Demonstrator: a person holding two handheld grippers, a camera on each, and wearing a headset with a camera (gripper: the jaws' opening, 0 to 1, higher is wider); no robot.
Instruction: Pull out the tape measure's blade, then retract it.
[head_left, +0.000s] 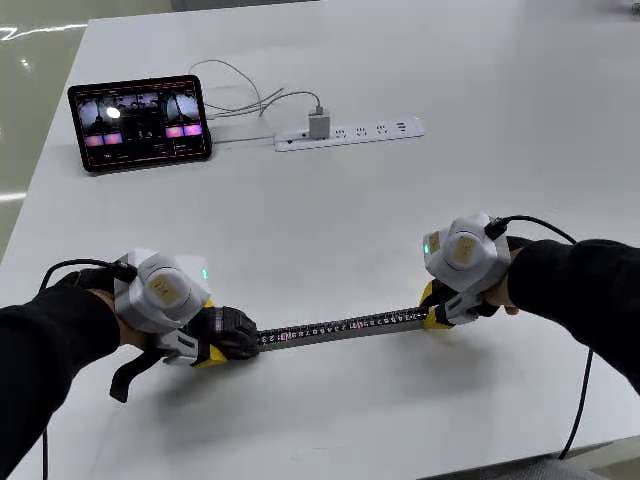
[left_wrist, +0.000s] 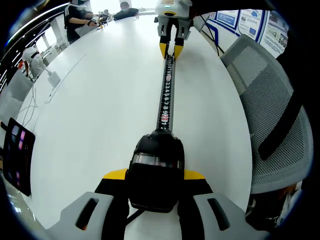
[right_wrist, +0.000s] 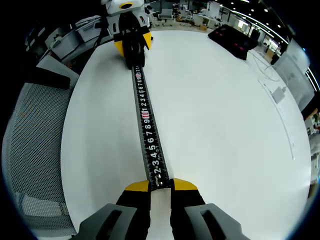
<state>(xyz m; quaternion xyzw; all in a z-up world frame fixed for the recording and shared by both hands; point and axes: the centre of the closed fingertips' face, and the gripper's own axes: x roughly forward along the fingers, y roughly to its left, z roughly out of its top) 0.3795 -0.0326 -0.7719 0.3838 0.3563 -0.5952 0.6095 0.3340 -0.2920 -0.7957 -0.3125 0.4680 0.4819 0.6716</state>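
Note:
The black tape measure case (left_wrist: 156, 167) sits between the yellow-tipped fingers of my left gripper (left_wrist: 156, 176), which is shut on it; in the head view the case (head_left: 230, 333) rests low on the white table (head_left: 330, 220) at the left. Its dark blade (head_left: 340, 326) with white numbers runs straight across to my right gripper (head_left: 436, 312). From the right gripper view, that gripper (right_wrist: 160, 186) is shut on the blade's end (right_wrist: 157, 181), and the blade (right_wrist: 146, 120) stretches away to the case (right_wrist: 133, 54). The blade (left_wrist: 166, 92) lies just above the tabletop.
A tablet (head_left: 140, 122) with a lit screen stands at the back left. A white power strip (head_left: 350, 132) with a plugged charger and cables lies behind the middle. A grey mesh chair (left_wrist: 265, 115) stands off the table's near edge. People sit at the far end (left_wrist: 80, 15).

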